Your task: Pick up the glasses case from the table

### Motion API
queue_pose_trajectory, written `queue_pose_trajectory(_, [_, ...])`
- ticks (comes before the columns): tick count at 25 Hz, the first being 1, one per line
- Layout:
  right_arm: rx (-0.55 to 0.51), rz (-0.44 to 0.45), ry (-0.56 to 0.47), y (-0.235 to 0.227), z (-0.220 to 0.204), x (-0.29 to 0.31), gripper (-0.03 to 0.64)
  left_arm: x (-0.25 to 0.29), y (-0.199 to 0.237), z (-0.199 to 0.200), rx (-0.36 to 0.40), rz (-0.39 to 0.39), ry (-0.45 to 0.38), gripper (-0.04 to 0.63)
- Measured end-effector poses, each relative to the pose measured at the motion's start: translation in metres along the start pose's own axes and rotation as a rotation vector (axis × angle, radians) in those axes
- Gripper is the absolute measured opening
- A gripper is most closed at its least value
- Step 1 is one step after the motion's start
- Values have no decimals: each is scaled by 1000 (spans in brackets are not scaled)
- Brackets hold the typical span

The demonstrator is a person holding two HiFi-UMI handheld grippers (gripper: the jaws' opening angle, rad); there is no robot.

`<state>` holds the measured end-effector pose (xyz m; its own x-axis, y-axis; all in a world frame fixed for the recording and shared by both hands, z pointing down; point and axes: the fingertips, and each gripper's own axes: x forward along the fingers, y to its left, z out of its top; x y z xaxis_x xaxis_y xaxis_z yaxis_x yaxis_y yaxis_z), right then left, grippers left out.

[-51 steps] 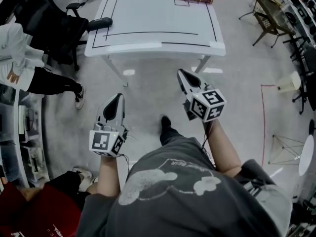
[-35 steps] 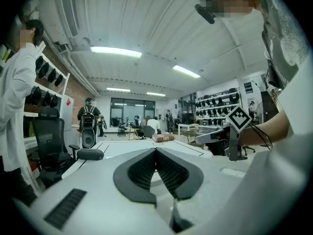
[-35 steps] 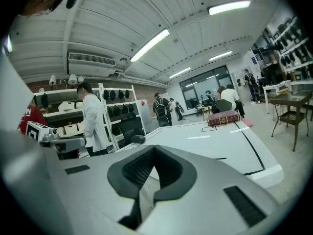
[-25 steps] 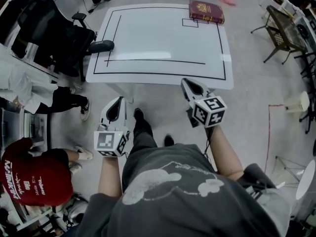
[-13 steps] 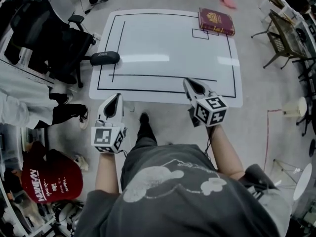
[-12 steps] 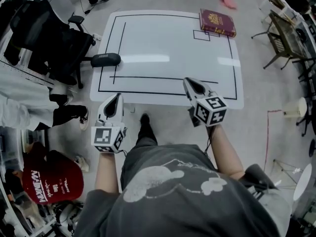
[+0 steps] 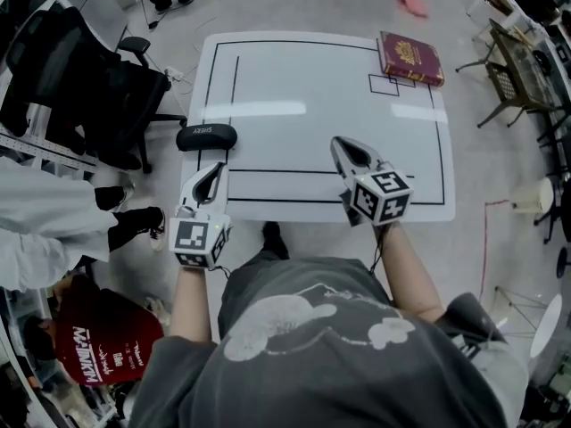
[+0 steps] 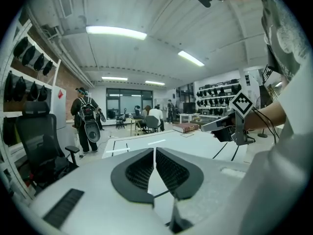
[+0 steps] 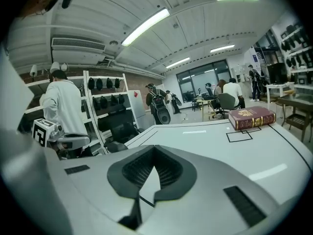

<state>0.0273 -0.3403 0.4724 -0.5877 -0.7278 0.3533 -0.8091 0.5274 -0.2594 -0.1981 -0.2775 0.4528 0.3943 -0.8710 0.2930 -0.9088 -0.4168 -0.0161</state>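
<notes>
Pose: both grippers are held out in front of the body on bare forearms, angled slightly downward, with the marker cubes toward the wearer.

The left gripper [image 7: 214, 169] is placed over the near left corner of the table [image 7: 303, 105]. In the left gripper view its jaws are seen closed tip to tip, with only a thin slit between the pads and nothing held.

The right gripper [image 7: 342, 145] is placed over the near edge, right of centre. Its jaws are seen meeting at the tips in the right gripper view, with nothing gripped.

Task object: the glasses case [image 7: 206, 136], black and oblong with pale lettering, is lying at the table's left edge. It is located just ahead of the left gripper's tips, close but not touched, and well apart from the right gripper.

Surface: the white tabletop is marked with black border lines. A small taped square [image 7: 384, 85] is noted near the far right corner. A maroon book [image 7: 410, 58] is lying flat just beyond it, overlapping one corner of the square.

Room: a pale floor [image 7: 508, 176] is seen. A black office chair [image 7: 80, 87] is placed left of the table. A person in white [image 7: 45, 230] and a person in a red shirt [image 7: 103, 346] are observed at lower left. Shelves of dark headgear [image 9: 105, 84] and strip lights [image 8: 116, 32] are visible beyond.
</notes>
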Motion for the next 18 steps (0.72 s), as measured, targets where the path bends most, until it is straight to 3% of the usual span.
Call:
queue_pose_trajectory(4, [-3, -9, 16, 2, 5, 24, 0, 14, 22, -4, 4, -25, 14, 21])
queue_pose_trajectory(7, [-9, -16, 17, 4, 11, 38, 0, 22, 34, -7, 42, -58, 40, 164])
queue_pose_trajectory(13, [-13, -36, 15, 4, 22, 60, 0, 38, 47, -27, 203, -174, 182, 323])
queue_pose_trajectory(18, [-12, -62, 12, 0, 31, 79, 0, 56, 63, -49, 386, -261, 320, 391])
